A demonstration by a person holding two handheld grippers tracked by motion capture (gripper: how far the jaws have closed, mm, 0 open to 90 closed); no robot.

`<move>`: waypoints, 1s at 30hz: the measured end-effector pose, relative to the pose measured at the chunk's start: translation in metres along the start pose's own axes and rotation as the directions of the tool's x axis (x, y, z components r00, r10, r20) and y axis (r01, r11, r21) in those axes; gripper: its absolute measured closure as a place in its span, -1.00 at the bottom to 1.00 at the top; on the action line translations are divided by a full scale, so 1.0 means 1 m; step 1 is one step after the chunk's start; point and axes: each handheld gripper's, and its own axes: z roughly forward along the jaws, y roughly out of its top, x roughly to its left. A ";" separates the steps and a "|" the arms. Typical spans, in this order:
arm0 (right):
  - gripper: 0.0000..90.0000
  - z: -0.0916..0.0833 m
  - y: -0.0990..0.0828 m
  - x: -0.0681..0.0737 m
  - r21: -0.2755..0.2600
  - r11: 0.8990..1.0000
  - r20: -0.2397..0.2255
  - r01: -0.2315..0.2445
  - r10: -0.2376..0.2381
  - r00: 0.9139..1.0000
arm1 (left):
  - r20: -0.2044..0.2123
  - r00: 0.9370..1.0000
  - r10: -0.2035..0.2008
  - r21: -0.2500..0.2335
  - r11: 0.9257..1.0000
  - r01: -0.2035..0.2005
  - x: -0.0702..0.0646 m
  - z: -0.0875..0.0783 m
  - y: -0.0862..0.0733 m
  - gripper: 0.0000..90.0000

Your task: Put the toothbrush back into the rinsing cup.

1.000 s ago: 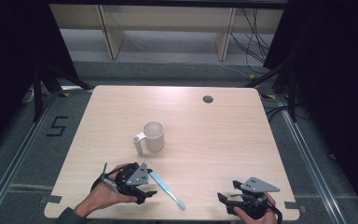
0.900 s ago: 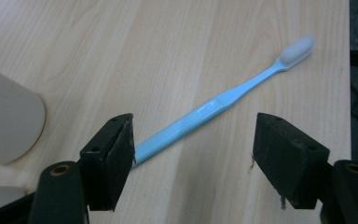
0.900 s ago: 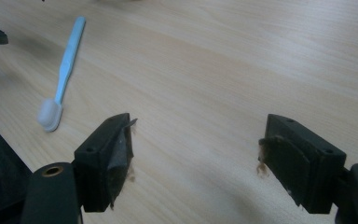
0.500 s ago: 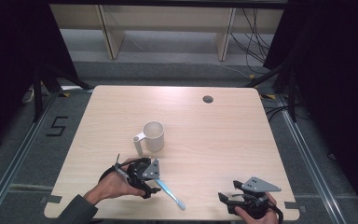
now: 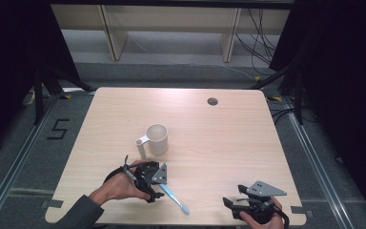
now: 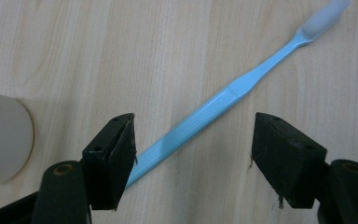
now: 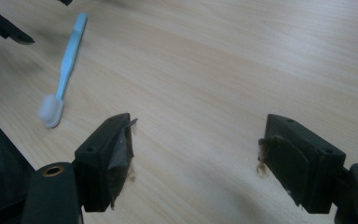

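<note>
A lab: wooden table (image 5: 228, 138) inside a dark-curtained rig, cables (image 5: 259, 36) trailing behind

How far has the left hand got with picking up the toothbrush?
Nothing looks done: the toothbrush lies flat on the table. In hand: the left tongs sit open astride its handle, pads not pressing. Left: close, lift. The cup stands empty beside; the right tongs are open, off to the side.

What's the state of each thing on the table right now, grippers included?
toothbrush: flat on the table, handle end between the left gripper's jaws, not clamped
mug: upright, empty, handle toward the near left
left gripper: open
right gripper: open, nothing between the jaws
</note>
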 end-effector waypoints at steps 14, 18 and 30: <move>-0.44 0.000 0.001 -0.002 -0.004 0.999 0.016 0.047 -0.047 0.999 | 0.022 0.994 0.110 0.047 0.993 -0.110 0.003 0.007 0.008 -0.02; -0.44 0.000 0.001 -0.002 -0.003 0.999 0.014 0.047 -0.047 0.999 | 0.041 0.992 0.120 0.057 0.991 -0.122 0.005 0.010 0.008 0.01; -0.43 -0.001 0.001 -0.002 -0.004 0.999 0.012 0.045 -0.045 0.999 | 0.050 0.972 0.230 0.100 0.967 -0.234 0.002 0.018 0.017 0.14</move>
